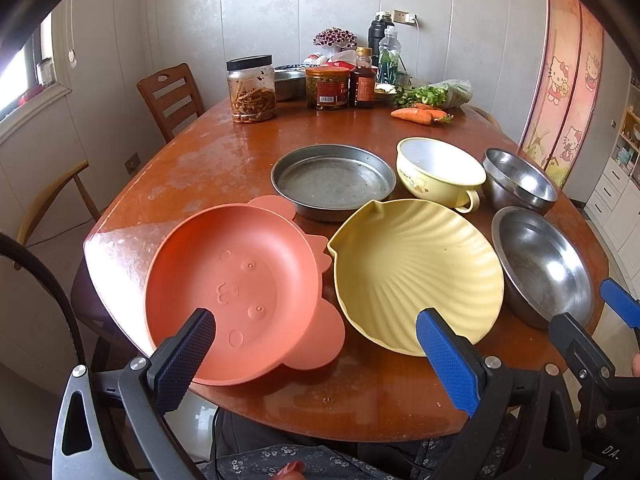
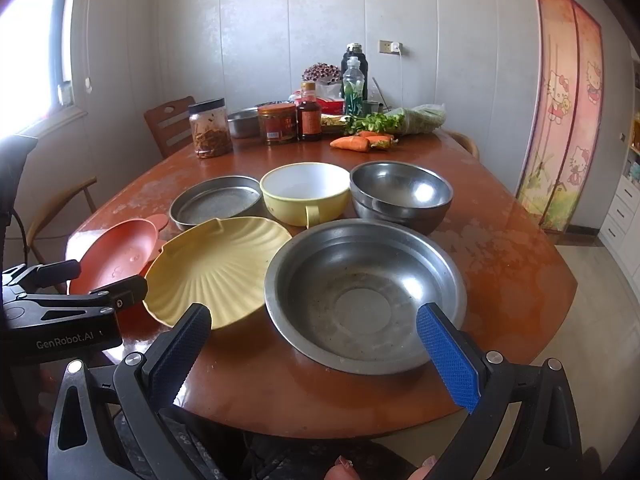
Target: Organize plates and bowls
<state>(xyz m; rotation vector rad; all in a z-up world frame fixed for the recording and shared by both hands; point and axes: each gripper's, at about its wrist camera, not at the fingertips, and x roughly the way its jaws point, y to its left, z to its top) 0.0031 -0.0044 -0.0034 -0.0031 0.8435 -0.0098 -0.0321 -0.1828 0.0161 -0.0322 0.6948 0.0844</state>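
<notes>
An orange bear-face plate (image 1: 236, 288) and a yellow shell-shaped plate (image 1: 416, 272) lie at the table's near edge. Behind them are a flat metal pan (image 1: 332, 180), a yellow handled bowl (image 1: 440, 172) and a deep steel bowl (image 1: 518, 180). A wide steel bowl (image 1: 540, 264) lies at the near right. My left gripper (image 1: 316, 360) is open and empty, hovering over the near edge between the two plates. My right gripper (image 2: 316, 356) is open and empty, in front of the wide steel bowl (image 2: 364, 292). The yellow plate (image 2: 216, 268) lies left of it.
Jars (image 1: 252, 88), sauce bottles (image 1: 362, 80), carrots (image 1: 416, 115) and greens (image 1: 432, 94) stand at the table's far end. Wooden chairs (image 1: 172, 96) stand at the left. A pink sliding door (image 1: 564, 92) is on the right.
</notes>
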